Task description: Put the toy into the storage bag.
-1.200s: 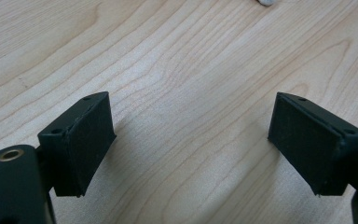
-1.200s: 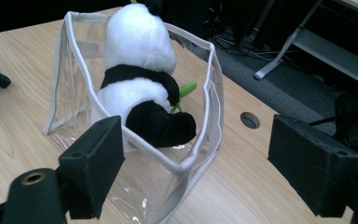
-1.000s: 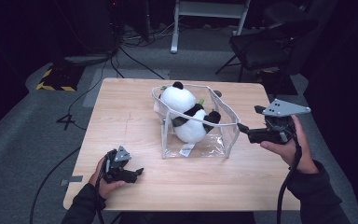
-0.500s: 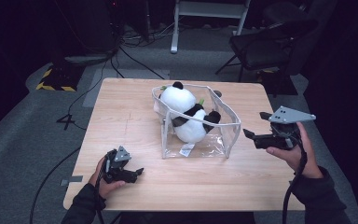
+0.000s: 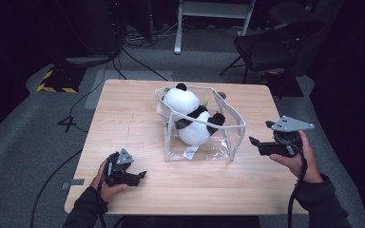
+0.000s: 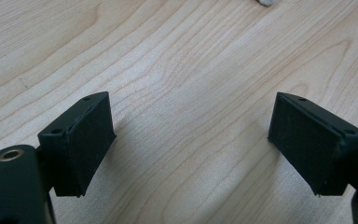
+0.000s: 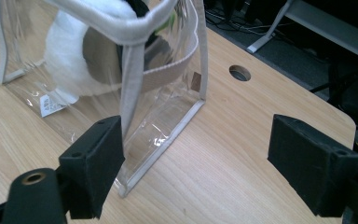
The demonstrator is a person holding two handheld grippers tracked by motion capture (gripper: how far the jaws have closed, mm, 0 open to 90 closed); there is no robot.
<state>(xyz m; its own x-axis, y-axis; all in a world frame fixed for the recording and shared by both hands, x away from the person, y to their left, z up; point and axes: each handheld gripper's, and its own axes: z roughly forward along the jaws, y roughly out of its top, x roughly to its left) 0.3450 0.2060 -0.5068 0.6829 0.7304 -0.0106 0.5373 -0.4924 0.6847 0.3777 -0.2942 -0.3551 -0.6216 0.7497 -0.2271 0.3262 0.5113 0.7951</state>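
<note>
A clear plastic bag [image 5: 218, 142] with pale trim stands open-topped in the middle of the wooden table [image 5: 133, 118]. Inside it lies a black-and-white panda plush [image 5: 192, 118]. My right gripper [image 5: 256, 141] hovers open just right of the bag, apart from it, held by a hand at the table's right edge. In the right gripper view the bag's near corner [image 7: 135, 93] stands before the wide-spread jaws, the plush [image 7: 70, 51] behind the plastic. My left gripper [image 5: 140, 175] rests open near the front left edge; its gripper view looks down on bare wood [image 6: 191, 93].
A round cable hole [image 7: 239, 73] pierces the table beyond the bag. A dark chair [image 5: 271, 47] and a white stand [image 5: 209, 19] are behind the table, with cables [image 5: 138, 52] on the grey floor. Table edges lie close to both hands.
My right gripper has drawn back to the right, away from the bag's side, and lowered a little. The left gripper and the bag have stayed put.
</note>
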